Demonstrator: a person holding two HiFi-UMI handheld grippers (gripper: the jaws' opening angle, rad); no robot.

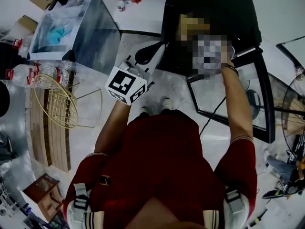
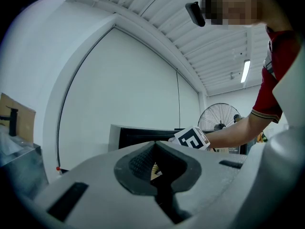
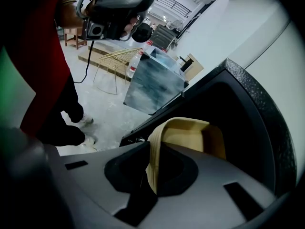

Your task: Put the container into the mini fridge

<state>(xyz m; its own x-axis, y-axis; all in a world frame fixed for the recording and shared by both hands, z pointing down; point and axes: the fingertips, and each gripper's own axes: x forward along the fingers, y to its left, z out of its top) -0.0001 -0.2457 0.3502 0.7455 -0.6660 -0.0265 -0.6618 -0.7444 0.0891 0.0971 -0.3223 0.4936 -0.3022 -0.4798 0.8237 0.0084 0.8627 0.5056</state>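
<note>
Plainly, the right gripper (image 3: 151,150) was pinching the rim of the tan container (image 3: 190,135), its jaws nearly together on the thin wall. Only the right gripper view showed this grip. There the container sat within the dark opening of the black fridge (image 3: 259,113); whether it rested on anything could not be told. Past the fridge's edge that view also took in a metal box (image 3: 155,82) and a wire frame (image 3: 112,63) on the floor.

The left gripper (image 2: 155,149) had its jaws pressed together with nothing in them, and it faced a white wall (image 2: 133,89). Its view gave what the others did not: the right cube (image 2: 192,138) at the end of the person's forearm (image 2: 233,130), just above the fridge's top, and a fan (image 2: 219,117) behind.

The head view laid out the whole scene from above. The fridge (image 1: 209,8) stood with its glass door (image 1: 259,94) swung open, and the box (image 1: 76,27) stood to its left. The left cube (image 1: 126,85) hung in front of the person, well apart from the fridge's opening. The container and the right gripper's jaws could not be made out there.
</note>
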